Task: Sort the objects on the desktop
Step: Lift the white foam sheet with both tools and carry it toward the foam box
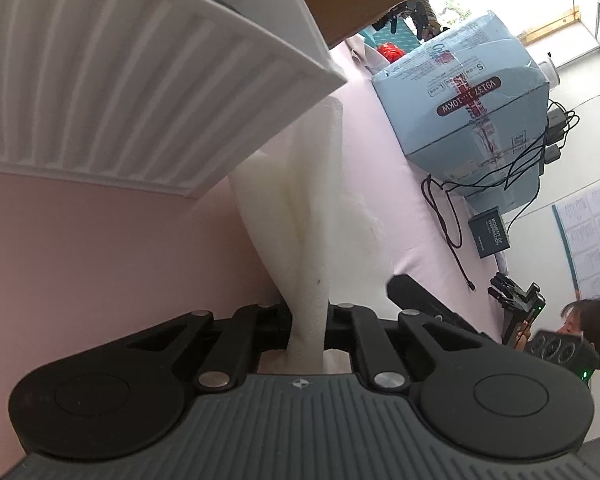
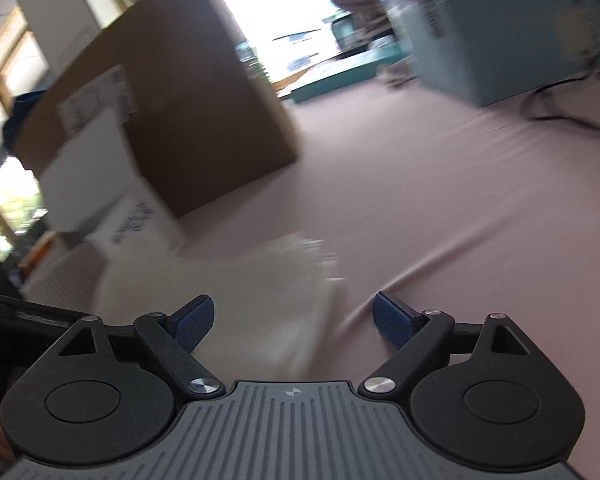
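Note:
My left gripper (image 1: 306,320) is shut on a white foam sheet (image 1: 300,208), which stands folded and stretched forward over the pink tabletop (image 1: 80,248). A white ribbed bin (image 1: 112,68) fills the upper left of the left wrist view, and its corner hangs over the far end of the foam. My right gripper (image 2: 292,316) is open with nothing between its blue pads (image 2: 192,320). Just ahead of it, in the blurred right wrist view, lies the same white foam sheet (image 2: 228,292). The ribbed bin (image 2: 64,280) shows at that view's left edge.
A brown cardboard box (image 2: 188,112) stands at the back left with a white box (image 2: 112,200) in front of it. A light blue carton (image 1: 468,96) with black cables (image 1: 448,216) sits on the right of the table. A person (image 1: 584,328) is seen beyond the table edge.

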`<action>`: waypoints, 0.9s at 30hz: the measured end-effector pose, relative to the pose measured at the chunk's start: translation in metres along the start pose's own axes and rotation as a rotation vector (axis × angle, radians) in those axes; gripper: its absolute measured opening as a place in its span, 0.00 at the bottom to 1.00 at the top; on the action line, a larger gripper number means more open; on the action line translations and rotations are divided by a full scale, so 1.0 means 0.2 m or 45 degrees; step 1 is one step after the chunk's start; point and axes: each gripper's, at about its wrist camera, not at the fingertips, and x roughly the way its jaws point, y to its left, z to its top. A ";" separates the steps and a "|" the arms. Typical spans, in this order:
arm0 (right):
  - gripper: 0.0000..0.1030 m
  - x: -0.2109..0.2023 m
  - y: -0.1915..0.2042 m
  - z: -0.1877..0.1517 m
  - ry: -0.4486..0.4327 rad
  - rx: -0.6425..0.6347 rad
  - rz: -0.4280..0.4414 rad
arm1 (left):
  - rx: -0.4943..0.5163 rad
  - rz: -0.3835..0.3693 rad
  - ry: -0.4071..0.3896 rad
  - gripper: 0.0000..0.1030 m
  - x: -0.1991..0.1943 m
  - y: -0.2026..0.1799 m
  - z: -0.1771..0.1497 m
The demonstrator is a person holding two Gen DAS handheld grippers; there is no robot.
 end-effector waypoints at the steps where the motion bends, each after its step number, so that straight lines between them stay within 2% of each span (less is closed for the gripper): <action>1: 0.72 0.01 0.00 0.00 -0.009 0.018 -0.007 | -0.004 -0.005 0.002 0.07 0.00 0.00 0.00; 3: 0.06 0.02 -0.01 -0.01 -0.025 0.086 -0.054 | -0.009 -0.013 0.003 0.07 0.00 0.01 0.00; 6: 0.06 0.01 -0.12 -0.03 -0.039 0.302 0.039 | 0.009 -0.005 -0.003 0.07 0.00 0.00 0.00; 8: 0.05 -0.01 -0.13 -0.03 -0.073 0.315 0.075 | 0.027 0.002 -0.011 0.07 0.00 -0.01 -0.01; 14: 0.05 -0.06 0.00 -0.07 -0.168 0.086 -0.001 | 0.247 0.089 -0.095 0.07 -0.03 -0.11 -0.07; 19: 0.05 -0.12 0.03 -0.08 -0.251 0.027 0.033 | 0.371 0.129 -0.158 0.07 -0.04 -0.18 -0.11; 23: 0.05 -0.20 0.06 -0.10 -0.338 -0.014 0.063 | 0.535 0.173 -0.277 0.07 -0.11 -0.28 -0.16; 27: 0.05 -0.34 0.13 -0.07 -0.442 -0.027 0.158 | 0.668 0.161 -0.477 0.07 -0.30 -0.42 -0.18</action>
